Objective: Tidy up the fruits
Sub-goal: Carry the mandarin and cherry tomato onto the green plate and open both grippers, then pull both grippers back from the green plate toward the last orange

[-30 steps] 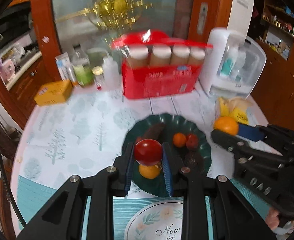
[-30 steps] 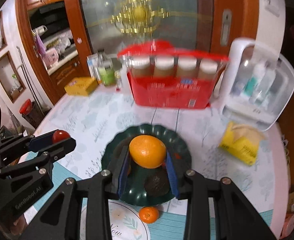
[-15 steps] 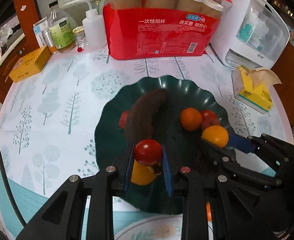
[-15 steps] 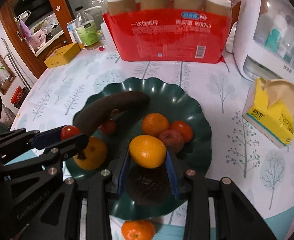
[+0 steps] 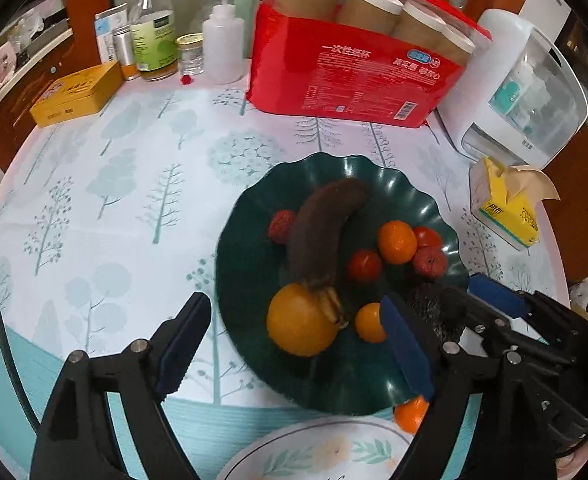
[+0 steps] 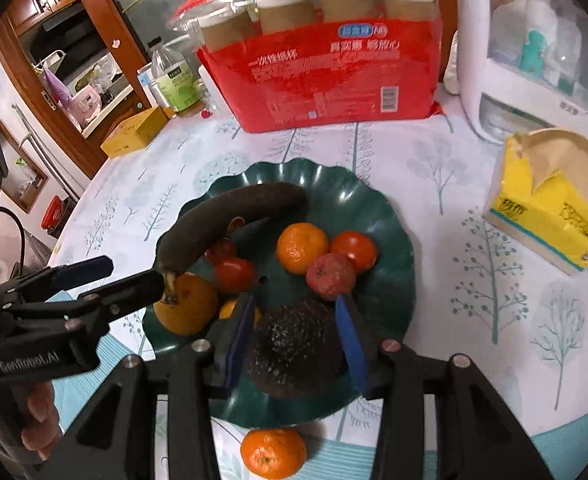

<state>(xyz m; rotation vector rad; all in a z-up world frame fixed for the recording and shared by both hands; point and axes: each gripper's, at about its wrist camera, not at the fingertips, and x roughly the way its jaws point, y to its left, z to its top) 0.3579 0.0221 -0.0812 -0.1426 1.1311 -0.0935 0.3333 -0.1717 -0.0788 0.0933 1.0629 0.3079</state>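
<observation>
A dark green plate [image 5: 245, 248] [image 6: 390, 280] holds a brown banana [image 5: 322, 228] [image 6: 229, 216], a big orange [image 5: 300, 320] [image 6: 185, 304], mandarins and tomatoes. My left gripper [image 5: 294, 344] [image 6: 121, 276] hangs over the plate's near edge, its jaws opening wide and gripping nothing. A red tomato [image 5: 364, 265] [image 6: 233, 274] lies loose beyond it. My right gripper [image 6: 294, 336] [image 5: 474, 296] is opening astride a dark avocado [image 6: 294, 344] [image 5: 426, 300], which rests on the plate. A small orange [image 5: 370, 322] [image 6: 229, 308] lies just outside its left finger.
One mandarin [image 6: 273, 453] [image 5: 412, 414] lies off the plate on a round white mat [image 5: 322, 456]. Behind stand a red pack of paper cups [image 5: 354, 68], a white cabinet [image 5: 522, 96], bottles [image 5: 153, 36] and a yellow box [image 5: 75, 94]. A yellow tissue pack [image 6: 546, 216] sits right.
Both grippers sank toward the plate. The left one let go of the tomato and spread wide. The right one parted and its orange dropped beside the big orange.
</observation>
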